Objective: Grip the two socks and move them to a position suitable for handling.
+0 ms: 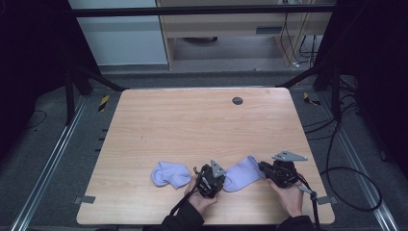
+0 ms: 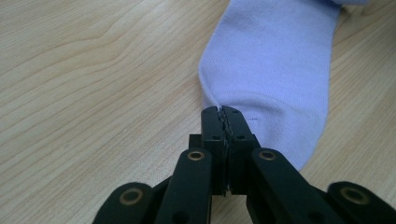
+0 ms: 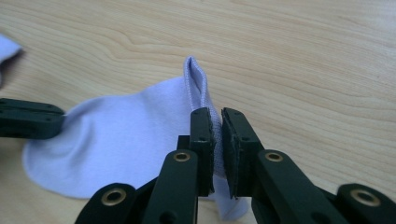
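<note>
A lavender sock [image 1: 243,173] lies near the table's front edge, stretched between my two grippers. My left gripper [image 1: 221,180] is shut on its toe end; in the left gripper view the jaws [image 2: 223,114] pinch the edge of the fabric [image 2: 275,70]. My right gripper [image 1: 263,169] is shut on the ribbed cuff, which stands up between its jaws [image 3: 217,128] while the rest of the sock [image 3: 126,140] trails toward the other gripper's black jaw tip. A second lavender sock [image 1: 171,174] lies crumpled to the left, apart from both grippers.
The wooden table [image 1: 192,125] has a round grey grommet [image 1: 237,100] near its far edge. Black cables [image 1: 353,187] loop on the floor to the right. Metal frame rails run along both sides of the table.
</note>
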Demonstrator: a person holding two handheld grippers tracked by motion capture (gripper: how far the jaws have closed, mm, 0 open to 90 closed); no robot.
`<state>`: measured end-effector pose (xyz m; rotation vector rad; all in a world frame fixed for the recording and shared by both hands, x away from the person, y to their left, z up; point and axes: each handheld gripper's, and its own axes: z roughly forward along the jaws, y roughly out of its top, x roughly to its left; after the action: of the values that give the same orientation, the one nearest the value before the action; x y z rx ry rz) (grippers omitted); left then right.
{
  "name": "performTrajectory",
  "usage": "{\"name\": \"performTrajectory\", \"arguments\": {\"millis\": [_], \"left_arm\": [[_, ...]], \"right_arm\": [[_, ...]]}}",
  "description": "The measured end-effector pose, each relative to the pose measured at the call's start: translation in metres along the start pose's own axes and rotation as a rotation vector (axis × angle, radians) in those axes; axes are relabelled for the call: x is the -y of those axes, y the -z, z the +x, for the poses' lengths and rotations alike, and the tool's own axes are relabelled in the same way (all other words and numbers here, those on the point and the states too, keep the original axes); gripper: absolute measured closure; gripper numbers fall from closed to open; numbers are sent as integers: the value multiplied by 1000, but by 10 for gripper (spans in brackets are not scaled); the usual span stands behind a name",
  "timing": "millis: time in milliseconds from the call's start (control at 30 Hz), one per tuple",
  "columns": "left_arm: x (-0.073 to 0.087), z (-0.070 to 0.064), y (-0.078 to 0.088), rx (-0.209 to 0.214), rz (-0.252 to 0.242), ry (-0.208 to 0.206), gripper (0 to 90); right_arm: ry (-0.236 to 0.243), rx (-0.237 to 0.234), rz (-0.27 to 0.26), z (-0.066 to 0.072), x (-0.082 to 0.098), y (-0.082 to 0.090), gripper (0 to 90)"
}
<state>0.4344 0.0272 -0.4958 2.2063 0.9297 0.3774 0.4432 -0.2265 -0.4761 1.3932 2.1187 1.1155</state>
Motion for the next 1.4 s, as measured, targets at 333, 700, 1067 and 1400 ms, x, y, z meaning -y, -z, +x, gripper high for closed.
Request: {"name": "performTrajectory", "arguments": {"millis": [333, 700, 1067, 1400], "left_arm": [[0, 2, 1, -3, -10, 11, 814], [1, 3, 4, -13, -18, 27, 718], [1, 0, -1, 0, -5, 37, 827], [-8, -2, -2, 13, -30, 46, 887]], "right_arm": [[25, 81, 11, -10, -4, -16, 712], [17, 81, 23, -23, -1, -7, 644], [44, 68, 109, -24, 3, -22, 787], [30, 59, 79, -24, -1, -5, 870]]}}
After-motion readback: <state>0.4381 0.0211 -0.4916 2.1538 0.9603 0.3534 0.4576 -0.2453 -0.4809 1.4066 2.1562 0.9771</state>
